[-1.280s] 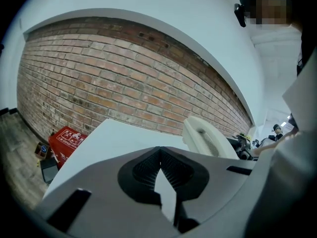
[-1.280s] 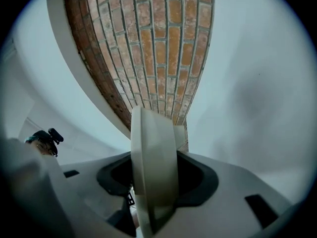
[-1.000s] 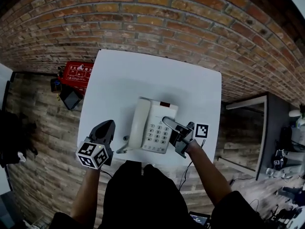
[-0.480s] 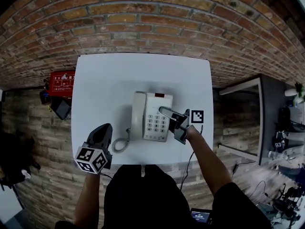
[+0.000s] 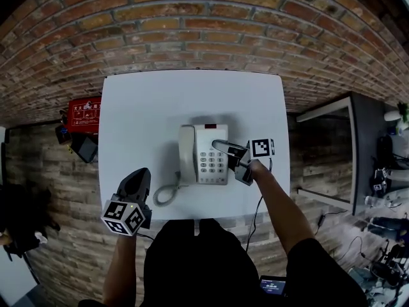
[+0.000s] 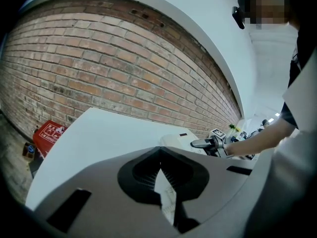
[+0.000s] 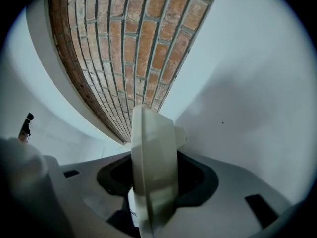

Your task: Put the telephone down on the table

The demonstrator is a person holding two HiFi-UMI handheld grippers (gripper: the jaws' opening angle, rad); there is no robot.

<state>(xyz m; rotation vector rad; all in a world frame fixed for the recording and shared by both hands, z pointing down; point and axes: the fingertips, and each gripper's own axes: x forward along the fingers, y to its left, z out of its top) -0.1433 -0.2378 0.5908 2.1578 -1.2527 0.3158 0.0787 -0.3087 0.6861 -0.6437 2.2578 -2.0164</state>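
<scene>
Overhead, we see the telephone (image 5: 203, 153) at or just above the table (image 5: 153, 101), right gripper (image 5: 218, 147) pinching its right edge. Left gripper view: our left gripper (image 6: 161, 175) pressed together, empty. Right gripper view: stiff, slick plastic rim, likely light; a sound hold.

White print on the red box (image 5: 85, 107) is too small to read. The keypad figures on the telephone (image 5: 203, 152) are illegible. Square black-and-white markers cover the cubes on the left gripper (image 5: 139, 175) and right gripper (image 5: 220, 147).
</scene>
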